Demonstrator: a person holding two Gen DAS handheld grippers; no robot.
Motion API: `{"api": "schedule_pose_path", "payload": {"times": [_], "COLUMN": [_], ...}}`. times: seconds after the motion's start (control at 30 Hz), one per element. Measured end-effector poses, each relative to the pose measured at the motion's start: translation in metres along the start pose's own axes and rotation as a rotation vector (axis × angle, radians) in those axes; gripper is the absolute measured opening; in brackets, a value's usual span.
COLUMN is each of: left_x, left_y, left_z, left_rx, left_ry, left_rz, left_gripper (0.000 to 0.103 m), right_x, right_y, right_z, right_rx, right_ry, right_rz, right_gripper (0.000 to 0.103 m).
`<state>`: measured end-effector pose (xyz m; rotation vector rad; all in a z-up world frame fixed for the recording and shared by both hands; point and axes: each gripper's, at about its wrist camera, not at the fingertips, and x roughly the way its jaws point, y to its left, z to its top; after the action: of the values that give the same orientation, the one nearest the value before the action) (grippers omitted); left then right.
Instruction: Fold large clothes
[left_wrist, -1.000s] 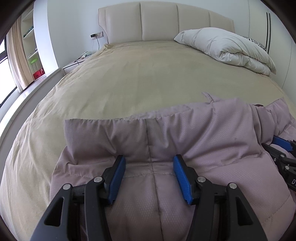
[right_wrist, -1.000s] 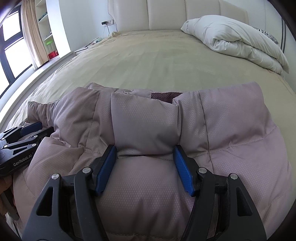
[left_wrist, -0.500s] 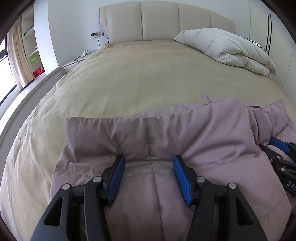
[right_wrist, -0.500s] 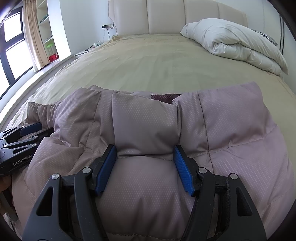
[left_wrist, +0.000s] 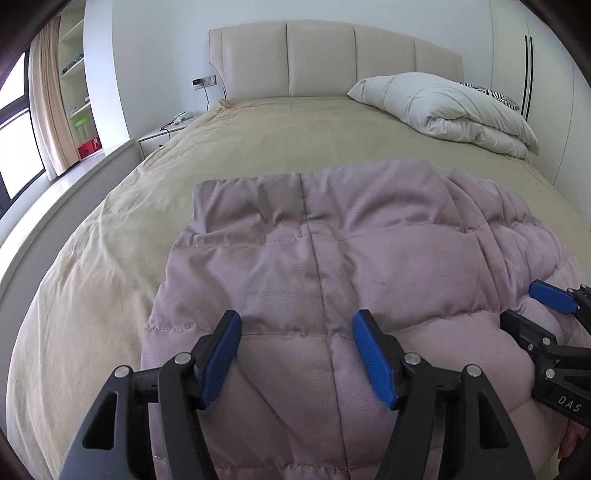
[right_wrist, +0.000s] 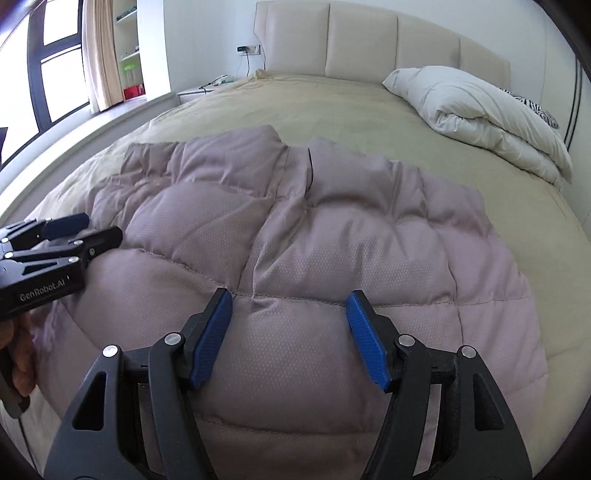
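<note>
Both pairs of jaws stand apart and have just been opening. The left gripper (left_wrist: 297, 332) has the padded fabric lying between its blue pads without being pinched, and the right gripper (right_wrist: 289, 314) is the same, its pads clear of the quilted bulge beneath them. So neither holds the puffy mauve jacket (left_wrist: 332, 258), which lies folded over on the near part of the bed (left_wrist: 258, 140), closer to its near edge than to the headboard. My worry is the loft: down-filled panels spring back, so the released fold may creep open or slide, since the shell looks slick and finely dotted, with stitched channels that bend only along their seams. A pad could also snag a ridge as the hands pull away and drag the layer askew. The beige bedcover is soft and wrinkled, and a white duvet (left_wrist: 443, 107) sits folded at the far right corner.
</note>
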<state>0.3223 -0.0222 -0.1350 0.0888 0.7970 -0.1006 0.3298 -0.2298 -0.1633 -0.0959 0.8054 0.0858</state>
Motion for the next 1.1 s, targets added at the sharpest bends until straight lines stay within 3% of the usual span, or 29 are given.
{"api": "schedule_pose_path", "payload": {"times": [0.23,0.37,0.43,0.5,0.67,0.73,0.87,1.0,1.1], "left_x": [0.017,-0.013,-0.028,-0.031,-0.009,-0.004,0.004,-0.023,-0.033], "left_y": [0.004,0.009,0.008,0.003,0.001,0.0,0.002,0.004,0.009], "left_z": [0.002,0.004,-0.001,-0.006,-0.012,-0.011,-0.01,-0.012,-0.022], "left_rx": [-0.017,-0.034,-0.024,-0.01,-0.005,0.006,-0.006,-0.006,-0.039], "left_ry": [0.018,-0.005,-0.042,-0.052,-0.032,-0.033,-0.023,-0.051,-0.08], "left_rz": [-0.026,-0.033,-0.034,-0.039,-0.033,-0.03,-0.043,-0.016,-0.017], "left_gripper": [0.073,0.072,0.072,0.072,0.077,0.079,0.081,0.08,0.08], "right_x": [0.014,-0.003,-0.034,-0.057,-0.033,-0.017,-0.01,-0.02,-0.057], "right_y": [0.01,-0.007,-0.026,-0.054,-0.125,-0.138,-0.13,-0.12,-0.092], "right_z": [-0.013,-0.001,0.003,0.006,-0.016,-0.034,-0.047,-0.039,-0.031], "right_rx": [-0.017,0.028,0.071,0.106,0.246,0.26,0.222,0.238,0.217], "right_ry": [-0.004,0.033,-0.052,-0.129,0.009,0.029,-0.021,0.013,-0.098], "right_rz": [-0.043,0.036,0.009,-0.071,-0.164,-0.121,-0.161,-0.205,-0.117], "right_gripper": [0.066,0.065,0.065,0.065,0.065,0.067,0.067,0.068,0.068]}}
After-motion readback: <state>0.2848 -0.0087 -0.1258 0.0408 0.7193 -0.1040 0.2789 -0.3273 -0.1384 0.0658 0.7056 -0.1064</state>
